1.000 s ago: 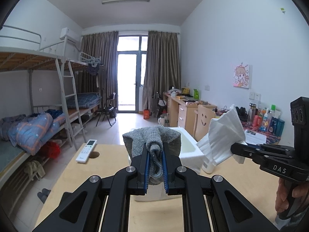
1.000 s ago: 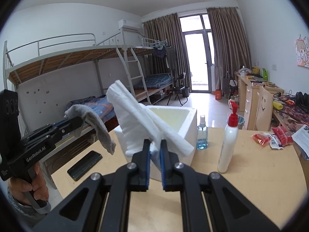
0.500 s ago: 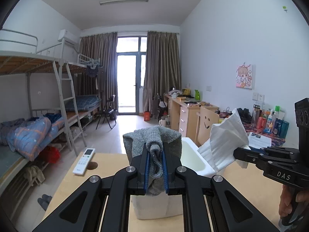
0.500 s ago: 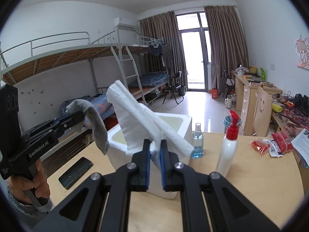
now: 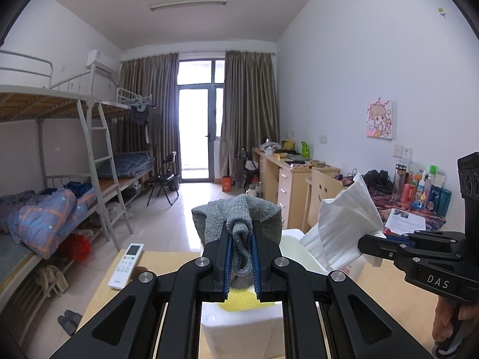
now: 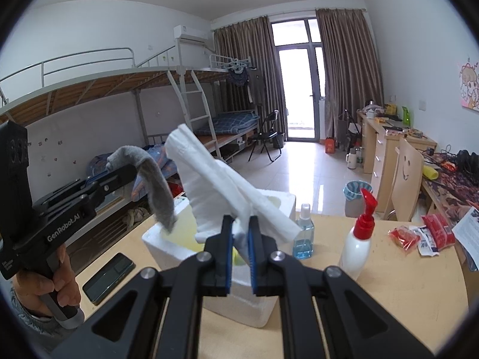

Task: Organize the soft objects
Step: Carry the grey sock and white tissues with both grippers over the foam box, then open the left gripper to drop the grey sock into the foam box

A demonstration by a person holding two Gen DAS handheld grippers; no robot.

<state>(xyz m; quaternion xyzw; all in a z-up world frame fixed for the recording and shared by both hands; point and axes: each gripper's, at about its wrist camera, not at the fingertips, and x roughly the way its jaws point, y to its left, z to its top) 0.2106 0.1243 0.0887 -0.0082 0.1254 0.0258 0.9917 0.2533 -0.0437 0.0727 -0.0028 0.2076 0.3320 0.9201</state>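
a shared dorm room: metal bunk beds (image 5: pixel 74 137) with a ladder (image 6: pixel 196 104), wooden desks (image 5: pixel 295 176) along the wall, curtains (image 5: pixel 250 113) at a balcony door (image 5: pixel 196 131).

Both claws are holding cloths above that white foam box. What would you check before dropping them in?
1. Left claw grips the grey knitted cloth: ok.
2. Right claw grips the white folded cloth: ok.
3. White foam box open, no lid on it: ok.
4. Grey cloth's hanging end over the box opening: ok, seen from the right wrist.
5. White cloth fully over the opening: cannot tell.
6. Room inside the box: cannot tell; something yellow lies in it.
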